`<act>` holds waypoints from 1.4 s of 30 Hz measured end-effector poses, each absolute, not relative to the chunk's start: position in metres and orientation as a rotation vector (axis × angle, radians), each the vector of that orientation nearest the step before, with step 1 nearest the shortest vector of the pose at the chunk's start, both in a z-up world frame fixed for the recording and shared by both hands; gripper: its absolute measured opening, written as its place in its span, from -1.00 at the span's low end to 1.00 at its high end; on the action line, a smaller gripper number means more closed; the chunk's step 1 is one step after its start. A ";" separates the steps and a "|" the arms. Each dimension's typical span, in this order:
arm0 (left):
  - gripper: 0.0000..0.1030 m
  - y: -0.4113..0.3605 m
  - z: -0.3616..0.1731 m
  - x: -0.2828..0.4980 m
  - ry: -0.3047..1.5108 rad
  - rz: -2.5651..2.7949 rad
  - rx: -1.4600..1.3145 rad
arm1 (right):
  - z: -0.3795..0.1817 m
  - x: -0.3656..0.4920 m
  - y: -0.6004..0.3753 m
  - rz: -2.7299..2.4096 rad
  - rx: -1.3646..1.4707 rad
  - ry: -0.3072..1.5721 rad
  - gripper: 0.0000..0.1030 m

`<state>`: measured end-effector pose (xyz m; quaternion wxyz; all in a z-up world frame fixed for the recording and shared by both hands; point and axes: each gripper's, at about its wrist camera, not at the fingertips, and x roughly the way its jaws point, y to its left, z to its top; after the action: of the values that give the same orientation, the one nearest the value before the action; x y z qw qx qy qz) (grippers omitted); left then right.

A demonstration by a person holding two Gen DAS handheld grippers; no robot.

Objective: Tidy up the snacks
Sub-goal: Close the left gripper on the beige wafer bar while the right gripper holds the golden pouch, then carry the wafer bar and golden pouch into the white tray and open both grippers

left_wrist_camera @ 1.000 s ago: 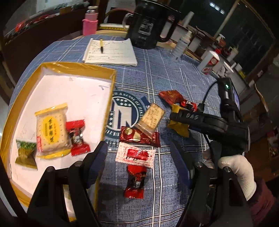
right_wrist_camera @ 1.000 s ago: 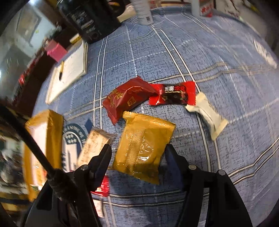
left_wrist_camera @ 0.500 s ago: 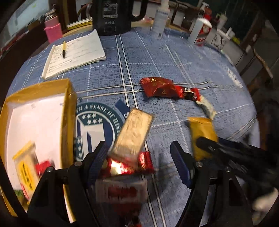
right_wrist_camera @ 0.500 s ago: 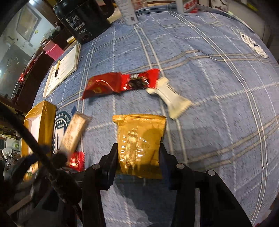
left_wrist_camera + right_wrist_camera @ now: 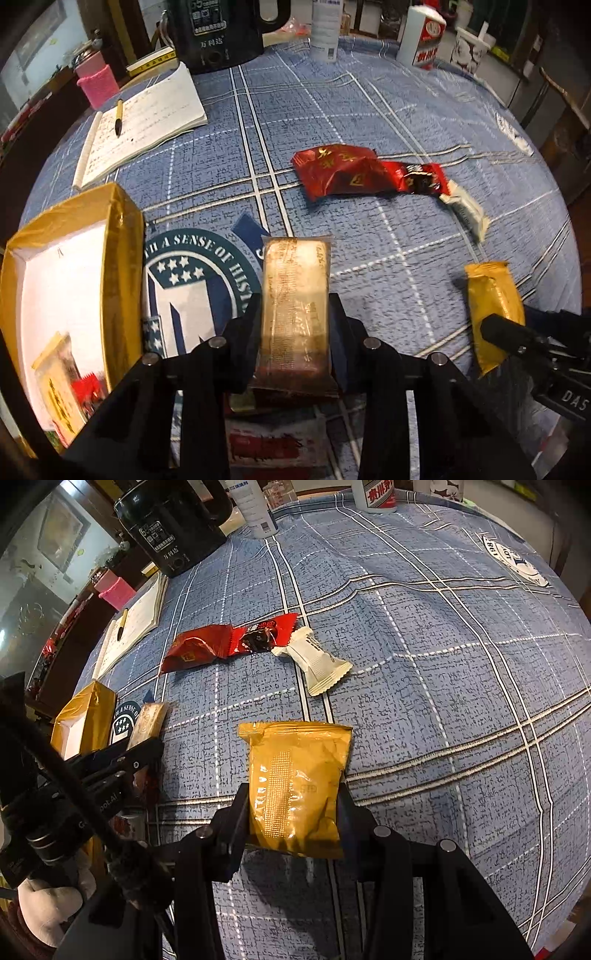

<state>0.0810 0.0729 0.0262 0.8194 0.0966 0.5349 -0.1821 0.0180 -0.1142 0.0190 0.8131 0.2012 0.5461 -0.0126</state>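
The left tool (image 5: 295,317), jaws just closed, grips a clear-wrapped tan biscuit bar (image 5: 294,295) low in the frame, beside the blue cloth's "A SENSE OF" emblem (image 5: 192,273). The right tool (image 5: 293,805) clamps a crinkly gold foil packet (image 5: 295,782) at lower centre, above the table (image 5: 443,664).

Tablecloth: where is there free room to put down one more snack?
Bare tablecloth lies right of the white candy and gold pack, and between the notebook and red packs. It is crowded near the left gripper, beside the box.
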 end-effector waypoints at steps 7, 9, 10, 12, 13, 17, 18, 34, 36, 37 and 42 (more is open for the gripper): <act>-0.31 0.079 0.052 0.059 1.112 -0.416 0.073 | 0.034 0.011 -0.113 0.005 0.404 1.118 -0.16; -0.31 0.082 0.063 0.049 1.097 -0.424 0.034 | 0.037 0.010 -0.111 0.016 0.401 1.112 -0.16; -0.31 0.085 0.069 0.045 1.088 -0.424 0.016 | 0.038 0.009 -0.110 0.021 0.398 1.110 -0.16; -0.31 0.093 0.081 0.035 1.063 -0.415 -0.022 | 0.041 0.008 -0.107 0.033 0.391 1.105 -0.16; -0.31 0.098 0.086 0.029 1.050 -0.409 -0.044 | 0.043 0.007 -0.105 0.041 0.386 1.103 -0.16; -0.31 0.130 0.102 0.009 1.013 -0.360 -0.123 | 0.048 0.008 -0.093 0.074 0.373 1.100 -0.16; -0.31 0.139 0.102 0.006 1.012 -0.343 -0.135 | 0.050 0.008 -0.088 0.086 0.367 1.100 -0.16; -0.31 0.290 0.076 -0.027 1.044 -0.063 -0.322 | 0.076 0.016 0.039 0.314 0.204 1.082 -0.16; -0.31 0.299 0.074 -0.029 1.050 -0.053 -0.327 | 0.077 0.017 0.056 0.347 0.182 1.083 -0.16; -0.31 0.303 0.073 -0.028 1.052 -0.050 -0.328 | 0.078 0.017 0.067 0.372 0.169 1.084 -0.16; -0.31 0.320 0.064 -0.028 1.079 -0.039 -0.331 | 0.076 0.016 0.110 0.461 0.106 1.095 -0.16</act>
<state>-0.0284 0.3203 0.0637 0.8447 -0.1569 0.5114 -0.0183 0.0159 0.1104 0.0759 0.8273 0.0500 0.5155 0.2173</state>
